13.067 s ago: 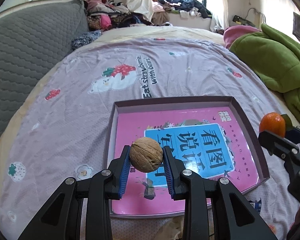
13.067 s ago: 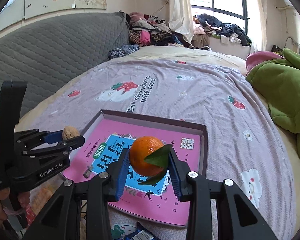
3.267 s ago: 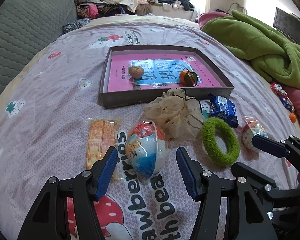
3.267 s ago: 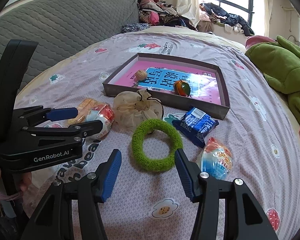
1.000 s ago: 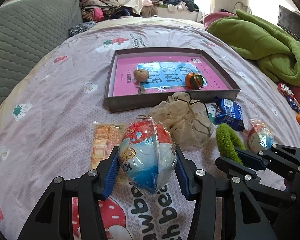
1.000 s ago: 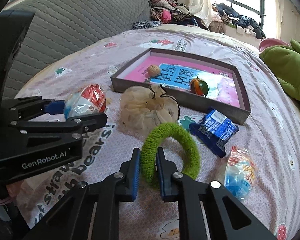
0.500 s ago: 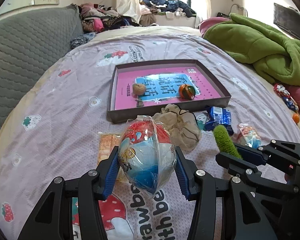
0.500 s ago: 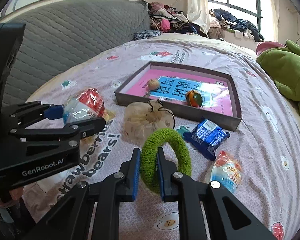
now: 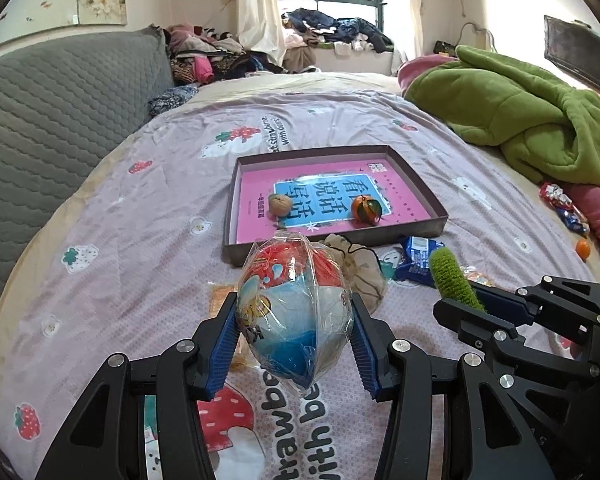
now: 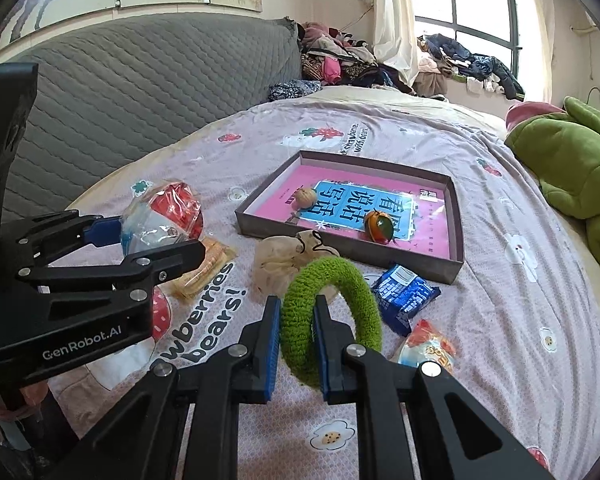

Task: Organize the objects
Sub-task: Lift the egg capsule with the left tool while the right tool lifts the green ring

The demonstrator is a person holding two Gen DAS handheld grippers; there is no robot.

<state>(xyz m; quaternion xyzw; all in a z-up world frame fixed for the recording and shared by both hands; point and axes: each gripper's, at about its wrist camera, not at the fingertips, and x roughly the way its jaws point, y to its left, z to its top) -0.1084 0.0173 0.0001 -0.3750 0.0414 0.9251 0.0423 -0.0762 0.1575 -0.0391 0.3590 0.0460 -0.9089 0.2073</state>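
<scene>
The blue pads of the left gripper (image 9: 294, 340) press on both sides of a wrapped ball (image 9: 294, 312), red on top and blue below, its clear film crinkled against them; the jaws stand fairly wide because the ball is broad, and the grip sits at its widest part so it cannot slip out. The right gripper (image 10: 296, 344) is closed almost fully, pinching one side of a fuzzy green ring (image 10: 328, 316) so that the ring stands on edge with its open loop hanging free to the right. Both things are clear of the bedspread (image 9: 120, 260), held above it so they can be carried over the low wall of the tray (image 9: 420, 184) ahead.

The tray lies further up the bed with a walnut (image 9: 280, 204) and a small orange (image 9: 366, 209) already inside on its pink floor, well apart from each other, which leaves bare room between and beside them. Just in front of the tray's near wall lie a beige mesh pouch (image 10: 288, 256), a blue snack packet (image 10: 404, 292), an orange wrapper (image 10: 204, 268) and what looks like a second wrapped ball (image 10: 428, 350), though glare makes that one hard to read. These seem to be waiting their turn.
</scene>
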